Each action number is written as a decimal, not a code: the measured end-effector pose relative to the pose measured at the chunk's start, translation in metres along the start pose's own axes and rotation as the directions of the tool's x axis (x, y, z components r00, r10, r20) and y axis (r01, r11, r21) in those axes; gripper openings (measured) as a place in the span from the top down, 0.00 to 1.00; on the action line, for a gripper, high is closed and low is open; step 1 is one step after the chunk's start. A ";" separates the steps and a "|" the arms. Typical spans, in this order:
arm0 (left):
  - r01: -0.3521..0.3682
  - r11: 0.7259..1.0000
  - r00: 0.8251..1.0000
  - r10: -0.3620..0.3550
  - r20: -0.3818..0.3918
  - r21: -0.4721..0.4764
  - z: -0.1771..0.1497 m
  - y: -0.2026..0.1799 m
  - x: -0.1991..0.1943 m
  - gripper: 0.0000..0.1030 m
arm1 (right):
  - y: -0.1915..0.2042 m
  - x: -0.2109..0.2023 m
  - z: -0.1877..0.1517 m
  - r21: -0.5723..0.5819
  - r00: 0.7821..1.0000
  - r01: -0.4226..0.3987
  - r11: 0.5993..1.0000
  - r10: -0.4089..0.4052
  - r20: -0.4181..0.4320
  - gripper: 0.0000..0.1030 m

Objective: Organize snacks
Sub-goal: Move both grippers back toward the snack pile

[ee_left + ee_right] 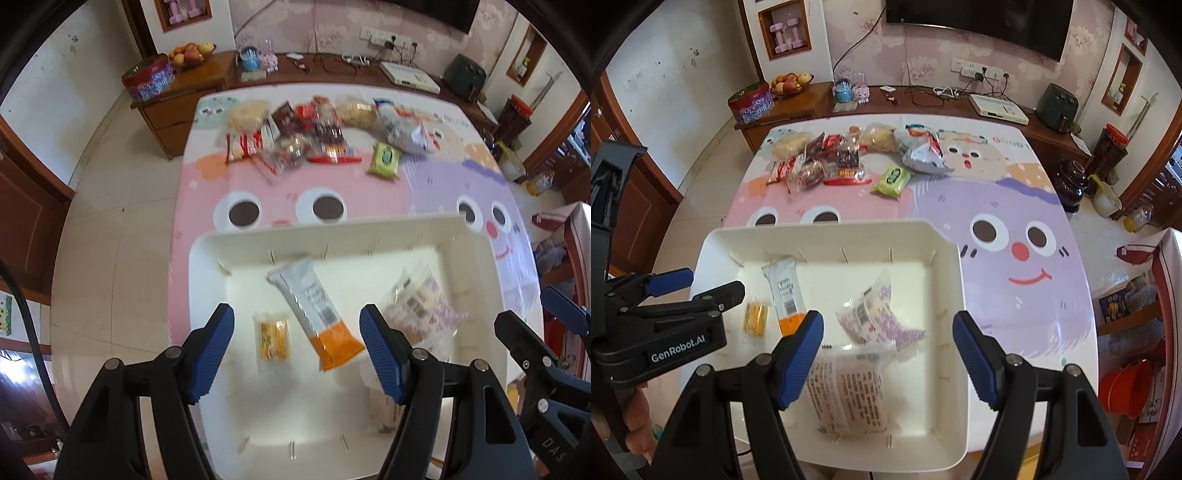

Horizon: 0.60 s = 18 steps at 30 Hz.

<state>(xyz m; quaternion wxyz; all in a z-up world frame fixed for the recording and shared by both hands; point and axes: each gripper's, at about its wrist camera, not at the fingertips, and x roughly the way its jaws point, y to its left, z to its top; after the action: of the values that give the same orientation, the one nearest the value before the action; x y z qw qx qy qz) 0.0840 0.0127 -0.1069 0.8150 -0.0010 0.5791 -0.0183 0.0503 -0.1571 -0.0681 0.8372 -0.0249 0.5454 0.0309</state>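
White tray at near edge of table, open side up. Inside, lying flat: small yellow packet far left; white-and-orange bar wrapper beside it, slanted; clear packet with purple print mid-right; larger clear packet with orange print nearest. Loose snack pile at far side, green packet at its right.

Cream-white tray; white/grey bar wrapper w/ orange end; small yellow pkt; lime-green pkt; pink & lilac cartoon-face tablecloth; blue gripper pads.
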 end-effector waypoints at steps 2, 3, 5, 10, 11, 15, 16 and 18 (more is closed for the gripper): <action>0.000 1.000 1.000 0.000 0.028 -0.008 0.010 0.003 -0.007 0.33 | -0.001 -0.004 0.011 -0.001 1.000 -0.008 1.000 0.008 0.016 0.29; 0.001 1.000 0.999 0.000 0.037 -0.012 0.013 0.004 -0.009 0.33 | -0.002 -0.007 0.018 -0.003 1.000 -0.009 1.000 0.009 0.030 0.29; 0.005 1.000 0.998 -0.003 0.062 -0.022 0.024 0.008 -0.015 0.33 | -0.002 -0.011 0.031 -0.010 0.999 -0.008 1.000 0.009 0.051 0.29; -0.001 0.999 0.992 0.005 0.123 -0.035 0.058 0.013 -0.029 0.33 | -0.011 -0.025 0.069 -0.017 0.994 -0.025 1.000 0.026 0.107 0.29; 0.001 0.999 0.990 0.004 0.138 -0.034 0.067 0.013 -0.033 0.33 | -0.014 -0.028 0.077 -0.017 0.992 -0.028 0.999 0.030 0.120 0.29; -0.004 1.000 0.978 0.008 0.208 -0.020 0.102 0.014 -0.050 0.32 | -0.032 -0.040 0.118 0.000 0.984 -0.051 0.999 0.050 0.174 0.29; -0.003 1.000 0.975 0.007 0.221 -0.016 0.110 0.015 -0.053 0.30 | -0.037 -0.041 0.129 0.007 0.981 -0.060 0.998 0.058 0.184 0.29; -0.002 1.000 0.971 0.005 0.238 -0.012 0.129 0.017 -0.058 0.24 | -0.047 -0.041 0.151 0.022 0.979 -0.069 0.997 0.063 0.195 0.29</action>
<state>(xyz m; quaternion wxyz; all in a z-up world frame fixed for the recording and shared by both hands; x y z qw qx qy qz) 0.1871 0.0294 -0.0102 0.8787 -0.0069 0.4772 -0.0133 0.1755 -0.1937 0.0305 0.8853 0.0085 0.4619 0.0531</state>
